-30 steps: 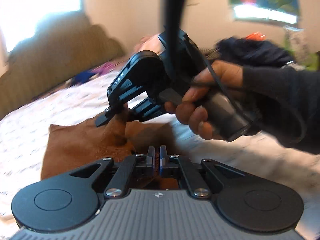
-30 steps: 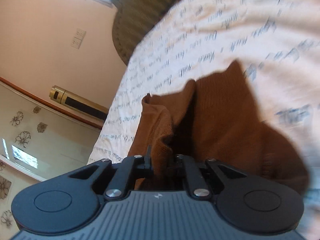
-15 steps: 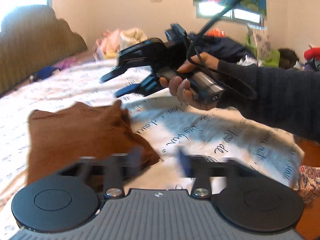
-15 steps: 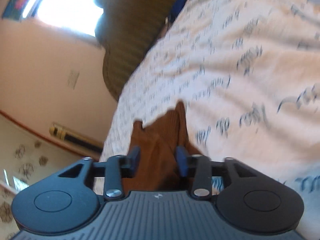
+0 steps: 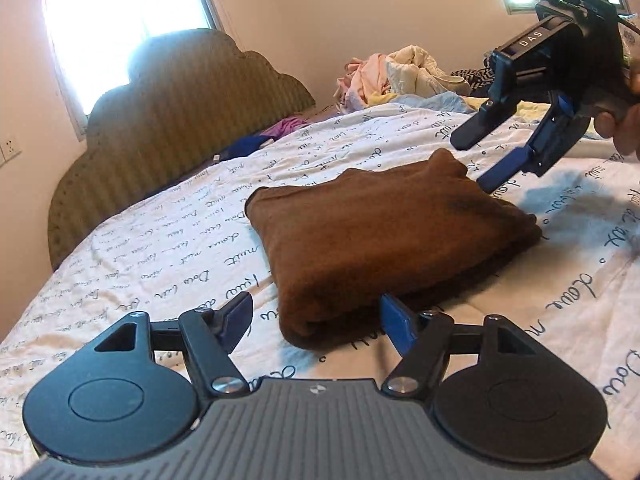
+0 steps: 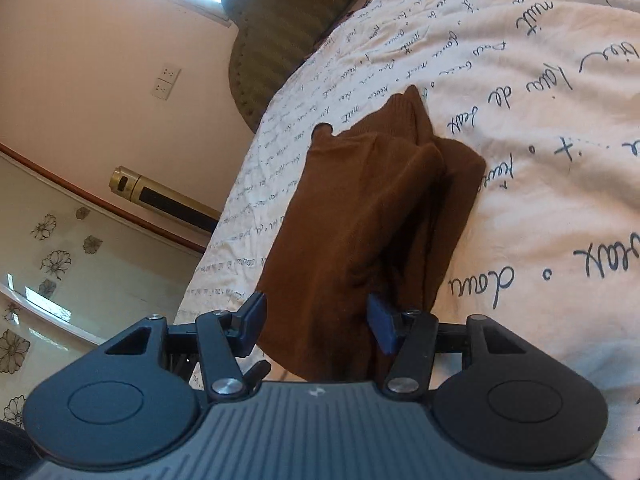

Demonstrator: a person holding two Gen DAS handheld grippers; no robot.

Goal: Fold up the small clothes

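Reading "DAS" on right tongs [image 5: 486, 162], spread wide

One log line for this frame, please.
stage: fold done, released | left gripper: open, empty | right gripper: open, empty | garment: brown, folded, on bed

One folded brown knitted garment [image 5: 384, 236] lies on one bed with a white script-printed cover [image 5: 168, 264]. Two black claws with blue pads: the left claw [image 5: 316, 320] and the right claw [image 5: 486, 158], both spread apart. One olive striped headboard [image 5: 168, 120], and one heap of pale clothes [image 5: 396, 76].
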